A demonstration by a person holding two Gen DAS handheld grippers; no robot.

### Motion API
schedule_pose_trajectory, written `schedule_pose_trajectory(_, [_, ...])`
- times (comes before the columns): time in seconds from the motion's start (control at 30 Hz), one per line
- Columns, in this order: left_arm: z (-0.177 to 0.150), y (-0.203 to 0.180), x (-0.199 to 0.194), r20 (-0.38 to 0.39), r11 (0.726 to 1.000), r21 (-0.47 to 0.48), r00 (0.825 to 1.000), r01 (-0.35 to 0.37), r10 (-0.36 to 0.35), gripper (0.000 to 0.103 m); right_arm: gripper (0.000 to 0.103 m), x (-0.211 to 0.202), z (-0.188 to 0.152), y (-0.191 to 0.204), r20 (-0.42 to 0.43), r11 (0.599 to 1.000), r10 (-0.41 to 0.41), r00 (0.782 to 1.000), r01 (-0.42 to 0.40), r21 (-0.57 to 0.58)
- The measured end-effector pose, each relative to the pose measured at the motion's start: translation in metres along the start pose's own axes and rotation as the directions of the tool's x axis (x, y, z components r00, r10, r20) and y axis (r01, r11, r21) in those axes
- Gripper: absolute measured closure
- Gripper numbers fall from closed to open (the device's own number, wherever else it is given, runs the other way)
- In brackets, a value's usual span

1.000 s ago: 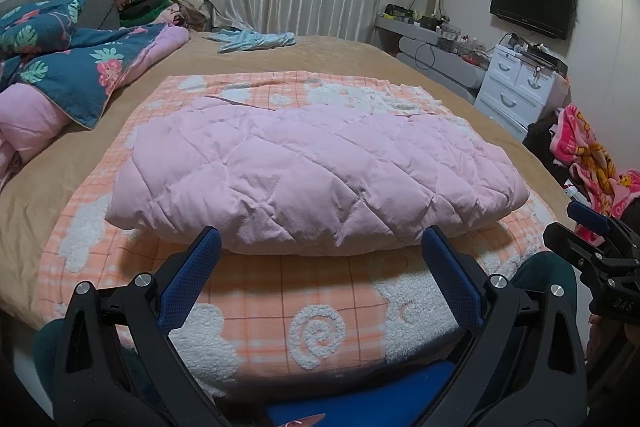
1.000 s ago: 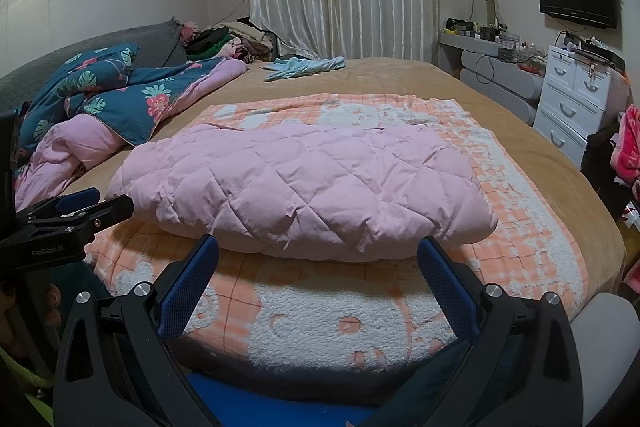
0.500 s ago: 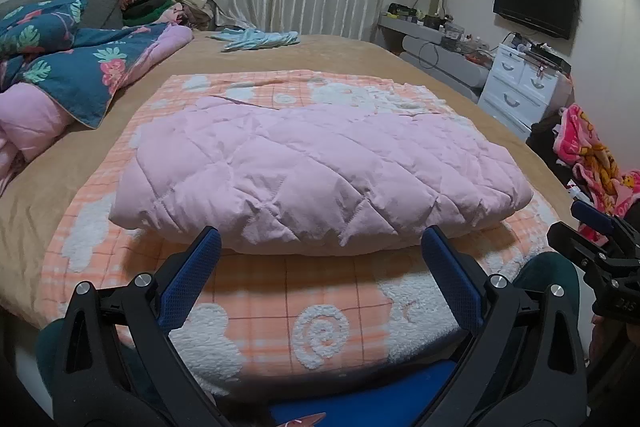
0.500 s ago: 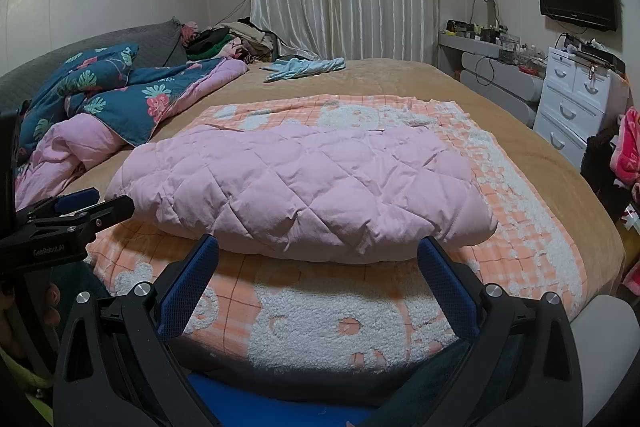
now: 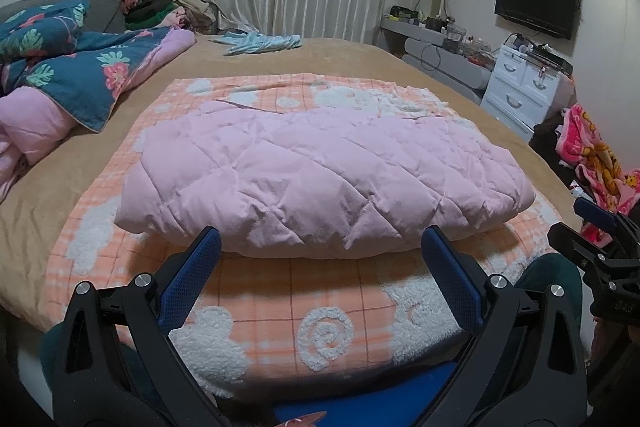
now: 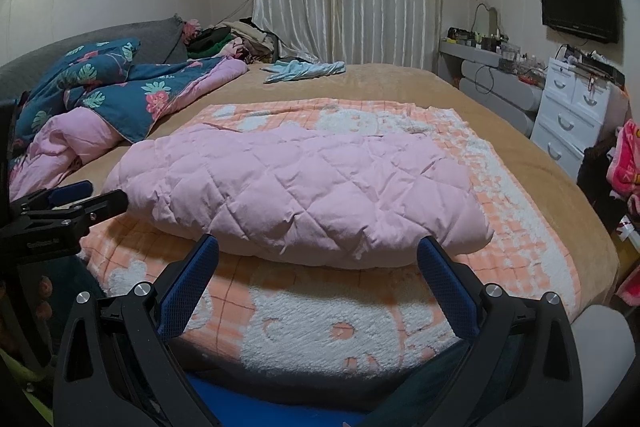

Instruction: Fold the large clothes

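1. As the item lies now, the pink quilted jacket (image 5: 320, 179) is a folded, puffy bundle resting on the orange checked blanket (image 5: 328, 331), which serves as the landmark on the tan bed (image 6: 400, 83).
2. Position: centred on that blanket, its near edge just beyond both sets of tongs.
3. Orientation: long axis runs left to right across the blanket, parallel to the blanket's near edge; which end is collar or hem cannot be told.
4. Handling, by judgement: light, soft, springy padding; smooth shell likely to slip; folds may puff open unless pressed.
5. Hold points, by judgement: the two short ends, pinching through all layers.
6. Left gripper (image 5: 320, 251): blue pads spread wide, empty, short of the near edge.
7. Right gripper (image 6: 318, 251): likewise wide and empty.
8. Beside the blanket: a floral duvet (image 5: 80, 75) to its left.
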State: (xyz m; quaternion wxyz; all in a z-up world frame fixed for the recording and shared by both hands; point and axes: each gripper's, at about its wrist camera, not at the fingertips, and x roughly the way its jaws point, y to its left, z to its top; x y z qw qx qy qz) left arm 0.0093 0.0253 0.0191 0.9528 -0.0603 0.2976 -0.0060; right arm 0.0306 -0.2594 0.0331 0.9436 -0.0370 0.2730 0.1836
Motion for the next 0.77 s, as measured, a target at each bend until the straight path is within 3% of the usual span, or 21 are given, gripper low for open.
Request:
schedule_pose_trajectory(0.47, [-0.001,-0.005,-0.002,0.018,1.0,0.012,1.0,-0.025,0.025,0.009,0.004,0.002,0.008,-0.024,0.019,0.996,-0.066,0.998,0.065,0.058])
schedule_pose_trajectory(0.67, [0.009,0.046,0.017,0.0,0.993,-0.112,0.999,-0.047,0.047,0.009,0.004,0.004,0.009,-0.079,0.022,0.973,-0.166,0.986,0.16,0.164])
schedule_pose_trajectory(0.77, [0.023,0.112,0.03,0.007,0.964,-0.199,0.983,-0.179,0.184,0.009,0.004,0.004,0.002,-0.131,0.008,0.931,-0.266,0.964,0.255,0.262])
